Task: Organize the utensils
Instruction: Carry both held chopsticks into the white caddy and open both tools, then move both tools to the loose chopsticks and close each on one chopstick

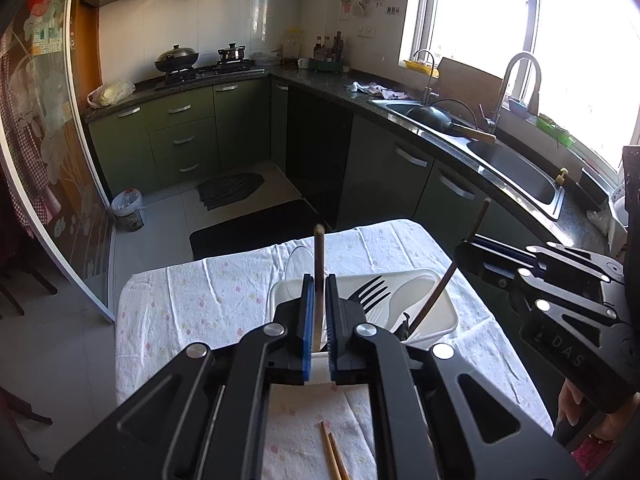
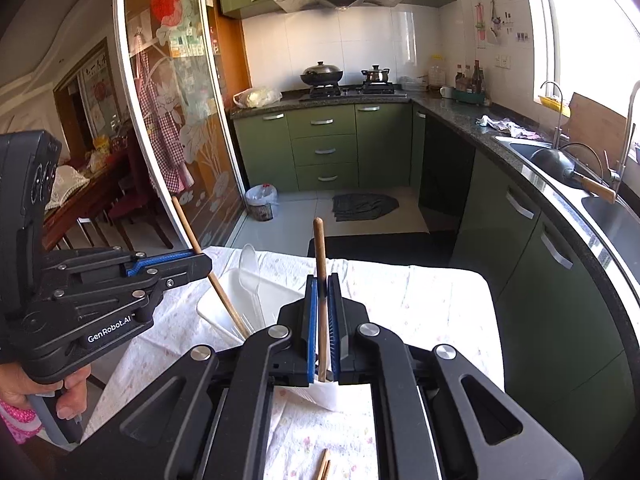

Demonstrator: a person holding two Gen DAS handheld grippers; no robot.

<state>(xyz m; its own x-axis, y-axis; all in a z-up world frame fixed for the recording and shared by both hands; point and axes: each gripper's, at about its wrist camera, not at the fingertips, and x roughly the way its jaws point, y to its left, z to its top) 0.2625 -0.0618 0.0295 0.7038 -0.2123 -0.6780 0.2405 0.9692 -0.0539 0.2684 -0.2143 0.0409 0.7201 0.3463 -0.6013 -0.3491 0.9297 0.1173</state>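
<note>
My left gripper (image 1: 319, 284) is shut on a brown chopstick (image 1: 319, 248) that stands nearly upright over the white tray (image 1: 444, 326). In the tray lie a black fork (image 1: 372, 289), a white spoon (image 1: 412, 290) and a clear plastic spoon (image 1: 298, 260). My right gripper (image 2: 322, 280) is shut on a second chopstick (image 2: 319, 240), its lower end near the tray's front edge. Each gripper also shows in the other's view: the right gripper (image 1: 466, 246) with its slanted chopstick (image 1: 434, 304), and the left gripper (image 2: 206, 262) with its chopstick (image 2: 186, 224). Two more chopsticks (image 1: 332, 456) lie on the cloth below.
The tray sits on a small table with a flowered white cloth (image 1: 192, 300). A dark counter with a steel sink (image 1: 516, 176) runs along the right, green cabinets (image 1: 180, 136) at the back, a glass sliding door (image 1: 48, 160) on the left. A hand (image 2: 24, 396) holds the left gripper's handle.
</note>
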